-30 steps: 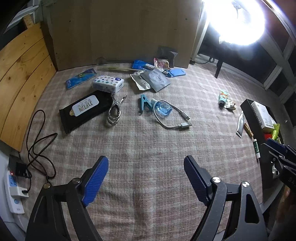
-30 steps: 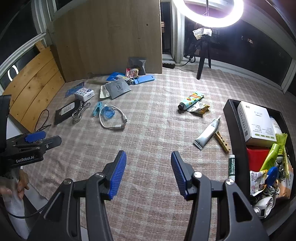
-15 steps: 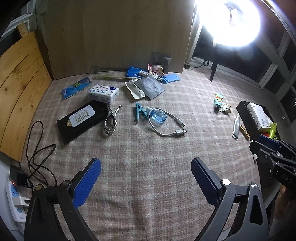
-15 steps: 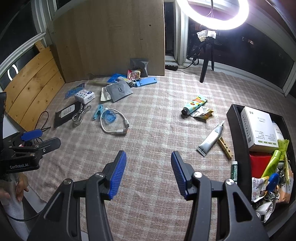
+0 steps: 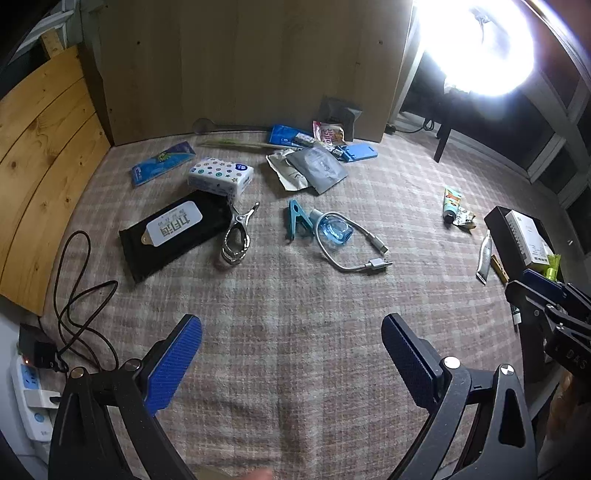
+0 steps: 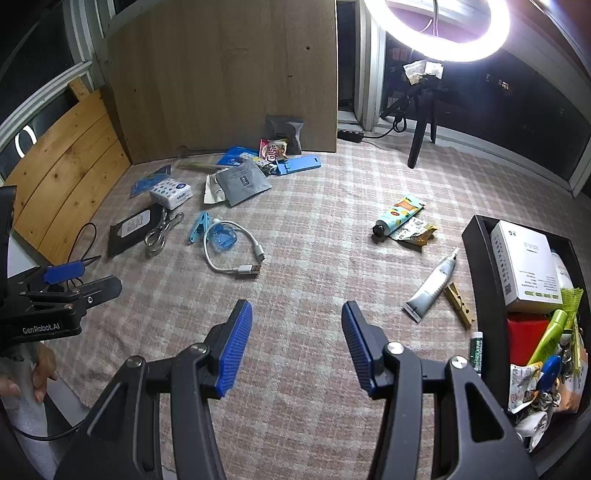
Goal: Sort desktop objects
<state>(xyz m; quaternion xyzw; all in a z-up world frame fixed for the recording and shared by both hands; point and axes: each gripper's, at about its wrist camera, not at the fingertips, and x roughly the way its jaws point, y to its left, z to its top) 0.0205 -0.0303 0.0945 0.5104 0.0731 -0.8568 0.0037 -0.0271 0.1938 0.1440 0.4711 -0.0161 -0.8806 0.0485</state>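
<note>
Loose objects lie on a checked cloth: a black wipes pack [image 5: 173,232], a metal clip [image 5: 235,236], a blue peg [image 5: 295,218], a white USB cable [image 5: 354,251], a dotted tissue pack [image 5: 221,179] and grey pouches [image 5: 317,168]. A black bin [image 6: 480,295] at the right holds a white box [image 6: 524,266] and several small items. Beside it lie a white tube [image 6: 432,286], a wooden peg [image 6: 458,304] and a colourful tube [image 6: 397,214]. My left gripper [image 5: 291,354] is open and empty above bare cloth. My right gripper [image 6: 297,343] is open and empty.
A wooden board [image 5: 251,62] stands at the back and wood planks [image 5: 40,147] at the left. A ring light [image 6: 436,29] on a tripod stands at the back right. A black cord [image 5: 81,295] and power strip [image 5: 26,384] lie at the left edge.
My left gripper has opened wider and drawn back a little from the objects. My right gripper has shifted slightly; its opening is unchanged.
</note>
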